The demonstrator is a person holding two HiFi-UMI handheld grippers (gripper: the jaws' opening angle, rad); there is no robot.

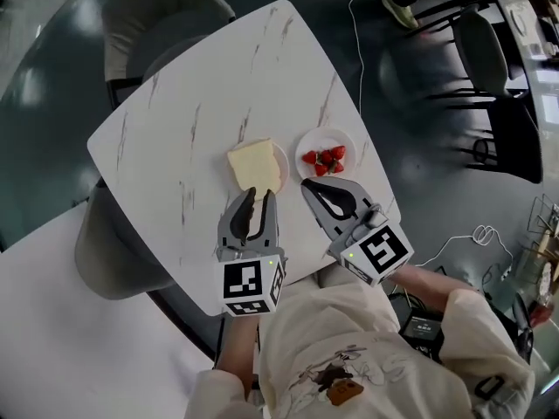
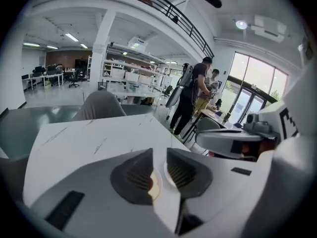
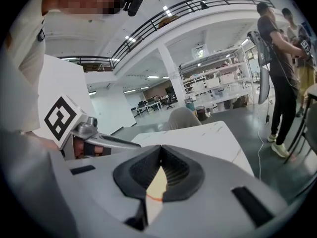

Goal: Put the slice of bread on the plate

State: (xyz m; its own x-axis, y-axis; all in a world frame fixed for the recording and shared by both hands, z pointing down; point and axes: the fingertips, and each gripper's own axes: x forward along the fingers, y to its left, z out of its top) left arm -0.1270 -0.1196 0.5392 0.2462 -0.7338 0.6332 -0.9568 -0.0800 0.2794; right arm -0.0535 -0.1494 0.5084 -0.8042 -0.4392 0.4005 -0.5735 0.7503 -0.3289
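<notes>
On the white, grey-veined marble-look table with rounded corners, the pale square slice of bread lies flat on a small round white plate. It covers nearly all of the plate, so only a sliver of rim shows at its right. Just beside it to the right sits a second round white plate carrying a cluster of red strawberries. The left gripper points at the near edge of the bread, its grey jaws a narrow gap apart with nothing between them; whether the tips touch the bread cannot be told. The right gripper points toward the near rim of the strawberry plate, its jaws pressed together at the tips and empty. A grey upholstered chair stands at the table's far side, and another grey chair is tucked in at the left. A thin white cable trails over the dark glossy floor, black chairs stand off to the right, and people stand beyond the table.
</notes>
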